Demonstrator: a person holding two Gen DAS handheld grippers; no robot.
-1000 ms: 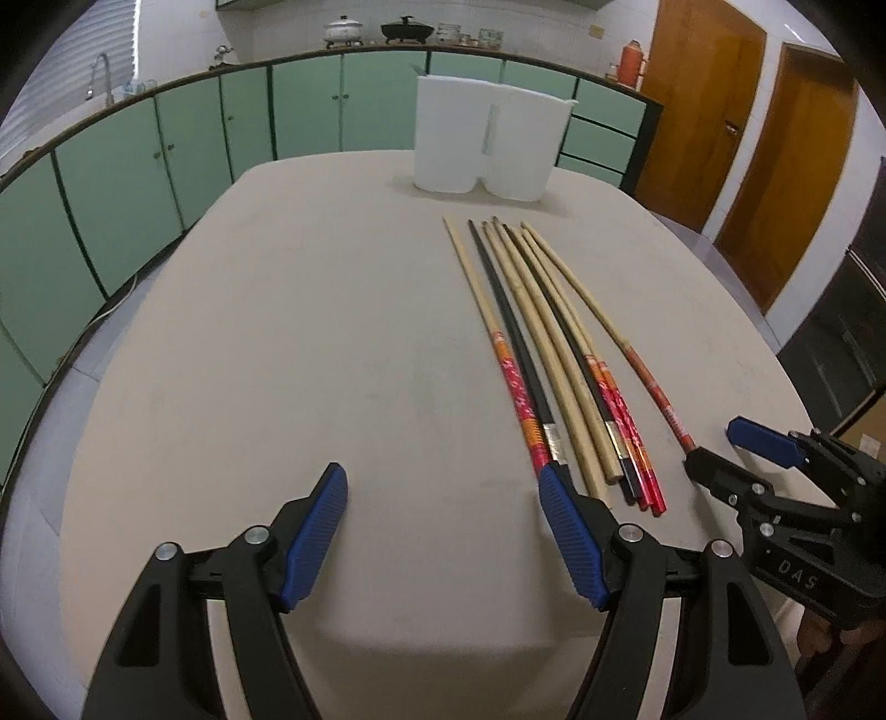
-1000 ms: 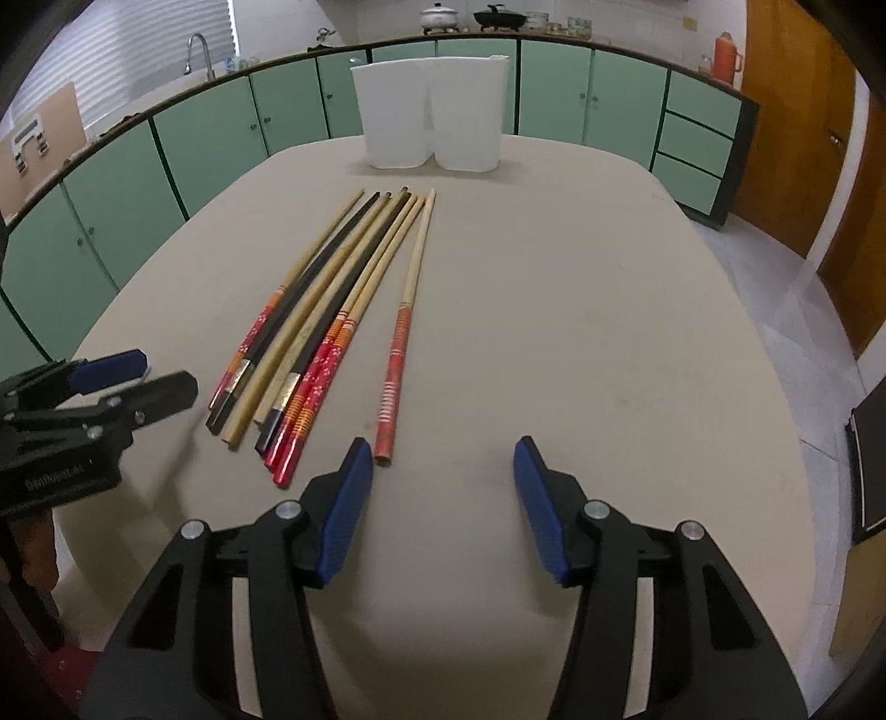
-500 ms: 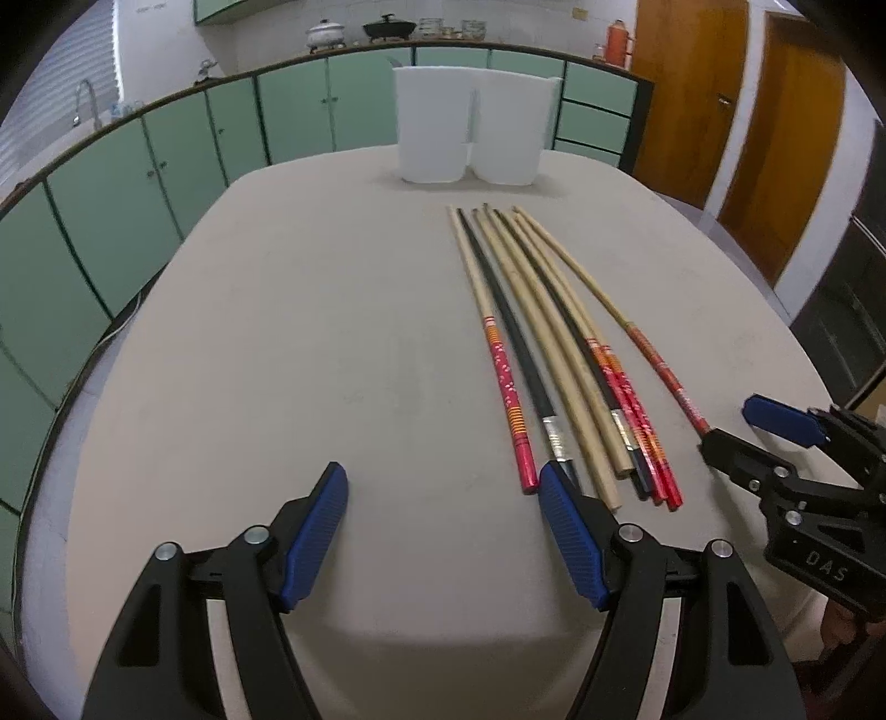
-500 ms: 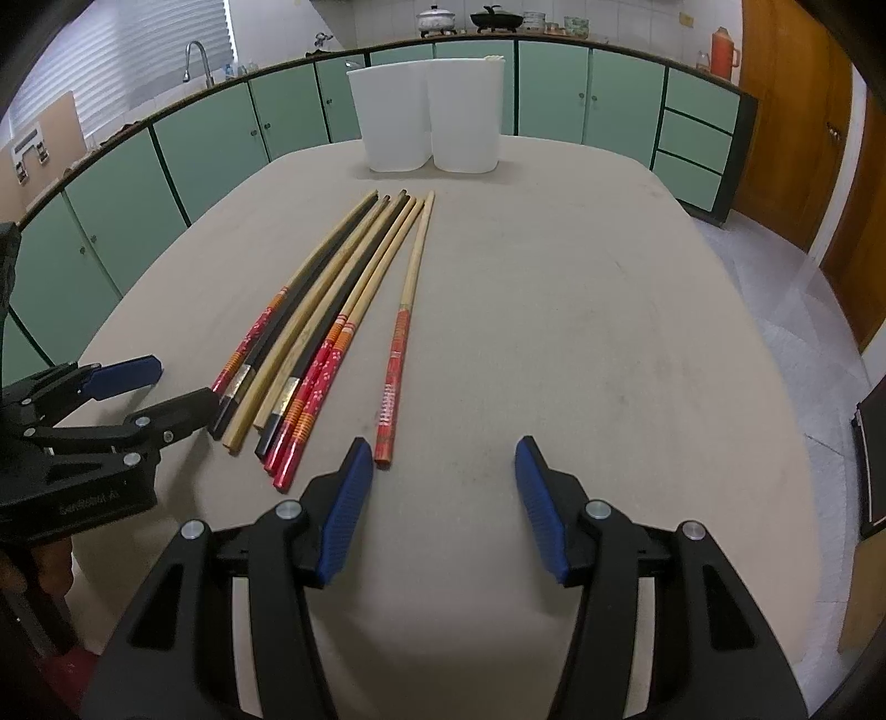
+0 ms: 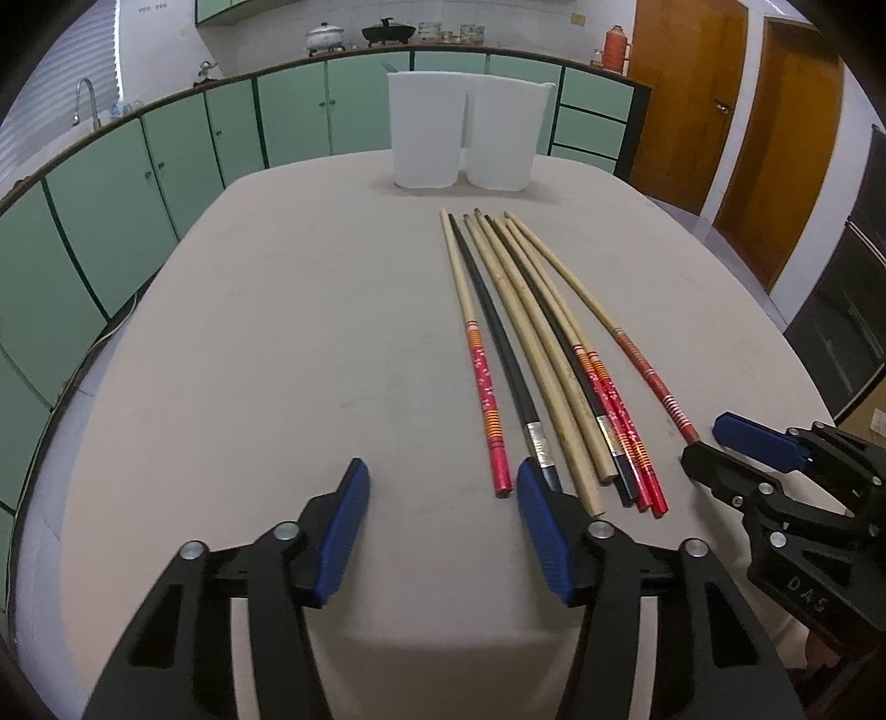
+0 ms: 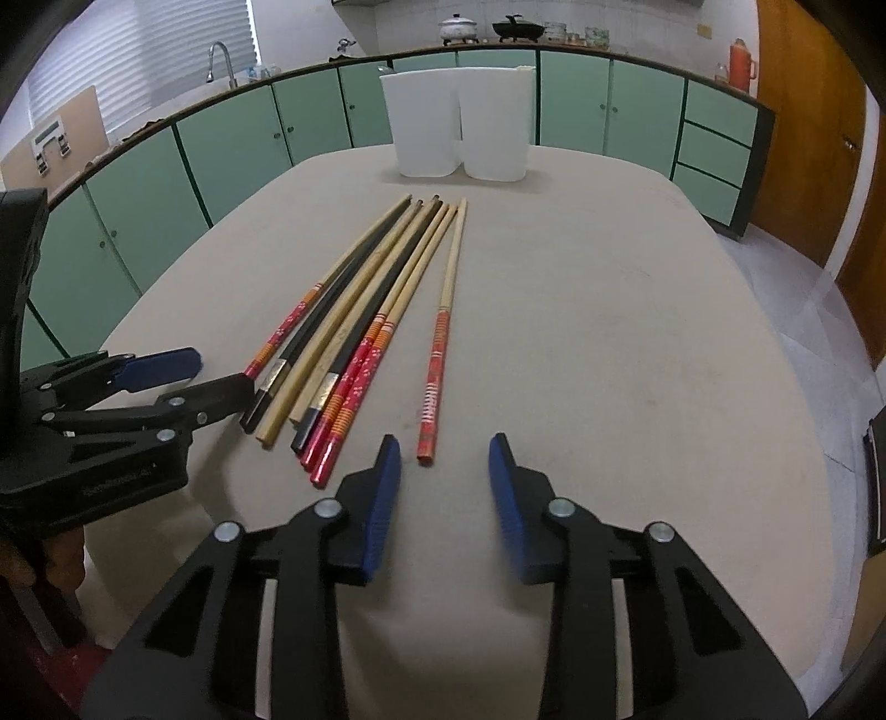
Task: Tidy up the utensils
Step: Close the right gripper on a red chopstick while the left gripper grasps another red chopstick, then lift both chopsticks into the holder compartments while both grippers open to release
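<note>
Bamboo and lacquered chopsticks [image 5: 531, 343] on matte table [image 5: 277, 332]; both grippers' blue ribbed fingers [image 5: 338, 537] closing, empty.

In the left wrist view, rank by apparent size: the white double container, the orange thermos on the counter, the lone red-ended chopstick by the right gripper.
1. white double container
2. lone chopstick, longer but thin, so unsure
3. orange thermos, far off
</note>
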